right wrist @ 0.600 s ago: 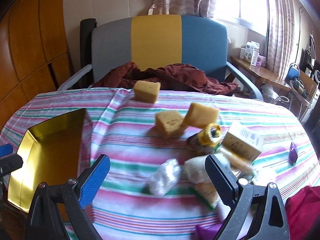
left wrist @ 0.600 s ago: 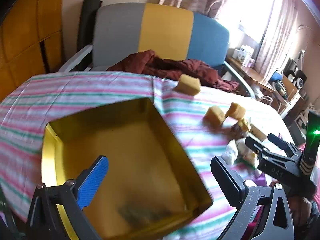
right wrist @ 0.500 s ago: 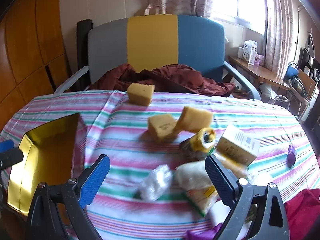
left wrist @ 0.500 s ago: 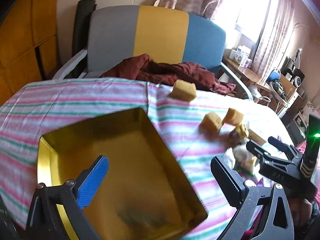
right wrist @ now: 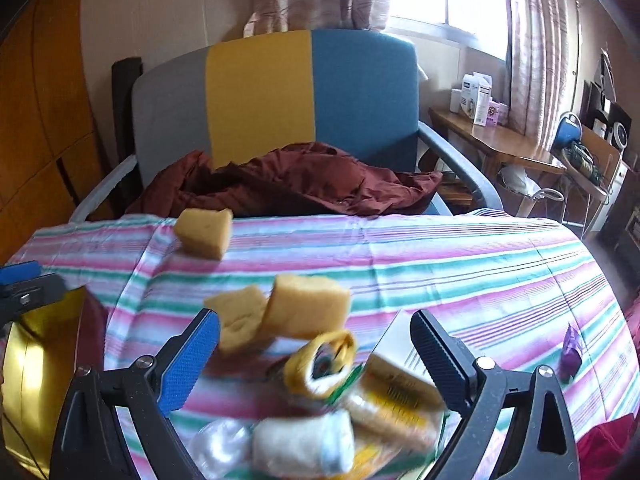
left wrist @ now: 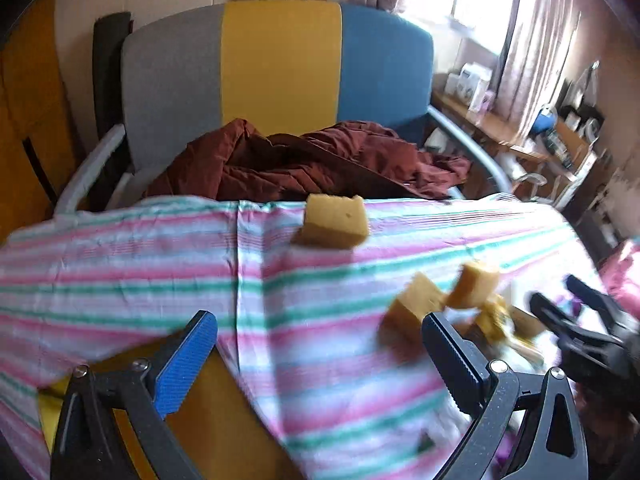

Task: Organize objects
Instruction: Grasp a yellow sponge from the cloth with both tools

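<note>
Three yellow sponge blocks lie on the striped tablecloth (right wrist: 460, 264): one far block (left wrist: 335, 221) (right wrist: 204, 232) and a touching pair (left wrist: 416, 305) (right wrist: 304, 308). Near the pair is a heap: a bottle with a yellow cap (right wrist: 320, 360), a small carton (right wrist: 400, 372), a white roll (right wrist: 304, 444) and a clear wrapped item (right wrist: 218, 446). My right gripper (right wrist: 316, 344) hangs open over the heap, touching nothing. My left gripper (left wrist: 320, 348) is open above the cloth beside the gold box (left wrist: 216, 412) (right wrist: 36, 364). The right gripper also shows at the left wrist view's right edge (left wrist: 576, 320).
A grey, yellow and blue chair (left wrist: 280, 68) with a dark red cloth (left wrist: 312, 160) on its seat stands behind the table. A purple wrapper (right wrist: 570, 350) lies at the cloth's right side. Wooden shelves with clutter (right wrist: 500, 136) stand by the window.
Both grippers have moved forward over the table. The gold box has slid to the bottom of the left wrist view, and the heap is now closer under the right gripper. Both stay open.
</note>
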Available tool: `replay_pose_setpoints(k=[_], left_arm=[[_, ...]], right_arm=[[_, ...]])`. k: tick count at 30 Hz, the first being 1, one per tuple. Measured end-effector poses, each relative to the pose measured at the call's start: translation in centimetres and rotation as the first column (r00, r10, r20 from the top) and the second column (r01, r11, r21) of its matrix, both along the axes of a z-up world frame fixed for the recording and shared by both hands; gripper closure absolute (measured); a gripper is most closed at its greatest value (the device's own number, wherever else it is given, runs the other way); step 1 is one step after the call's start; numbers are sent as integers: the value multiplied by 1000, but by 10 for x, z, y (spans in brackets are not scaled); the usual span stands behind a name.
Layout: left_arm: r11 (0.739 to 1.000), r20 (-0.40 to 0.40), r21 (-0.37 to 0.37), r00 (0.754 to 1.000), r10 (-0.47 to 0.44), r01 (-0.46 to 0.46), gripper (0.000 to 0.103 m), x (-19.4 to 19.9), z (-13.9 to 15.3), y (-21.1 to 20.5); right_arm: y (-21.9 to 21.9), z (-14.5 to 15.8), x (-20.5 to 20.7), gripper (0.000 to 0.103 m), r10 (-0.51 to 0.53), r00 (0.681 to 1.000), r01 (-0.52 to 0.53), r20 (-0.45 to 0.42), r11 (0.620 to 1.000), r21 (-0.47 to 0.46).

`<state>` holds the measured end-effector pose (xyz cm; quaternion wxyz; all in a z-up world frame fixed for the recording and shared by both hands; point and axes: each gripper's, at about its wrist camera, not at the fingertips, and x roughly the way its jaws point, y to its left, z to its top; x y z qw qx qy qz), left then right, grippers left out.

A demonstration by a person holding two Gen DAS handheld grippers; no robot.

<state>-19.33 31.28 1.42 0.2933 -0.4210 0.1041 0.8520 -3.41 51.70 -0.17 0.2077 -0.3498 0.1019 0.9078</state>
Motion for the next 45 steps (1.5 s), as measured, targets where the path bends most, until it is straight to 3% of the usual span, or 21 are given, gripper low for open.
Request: replay_pose_setpoints(k=[13,23,24,25,26,31,37,42,45], left_arm=[[992,25,-122,1000,-9,12,0,-77,-53,103],[978,44,-209,999,11,-2,0,-117,-92,130],[980,51,-201,999,10,0,4,-119,-94,129],[983,67,-183,998,-4,17,18,-119,-96,128],[986,87,-163,996,-29,43,25,-118,-96,128],[992,70,-112,996,-58,66,28,-100,-83,116],[999,64,-9,997,-52,52,28,-69,-42,75],[996,42,69,997,-58,55,27,-38,-3,38],[992,35,109,998,-61,57,27,-19,18,17]], right_arm=[[33,-11,11,5,-17,999,14,-36,996,-88],[32,-11,9,5,-11,1000,9,-28,996,-86],[32,-12,8,5,-11,1000,9,-24,996,-86],[32,-14,7,5,-9,1000,8,-21,996,-87],[33,-15,7,5,-8,1000,7,-18,996,-86],[31,-21,5,5,-5,1000,5,-3,997,-79],[33,-22,0,5,0,1000,1,12,994,-107],[37,-19,-32,5,69,997,-65,43,993,-99],[43,-33,-61,5,121,985,-103,120,983,-151]])
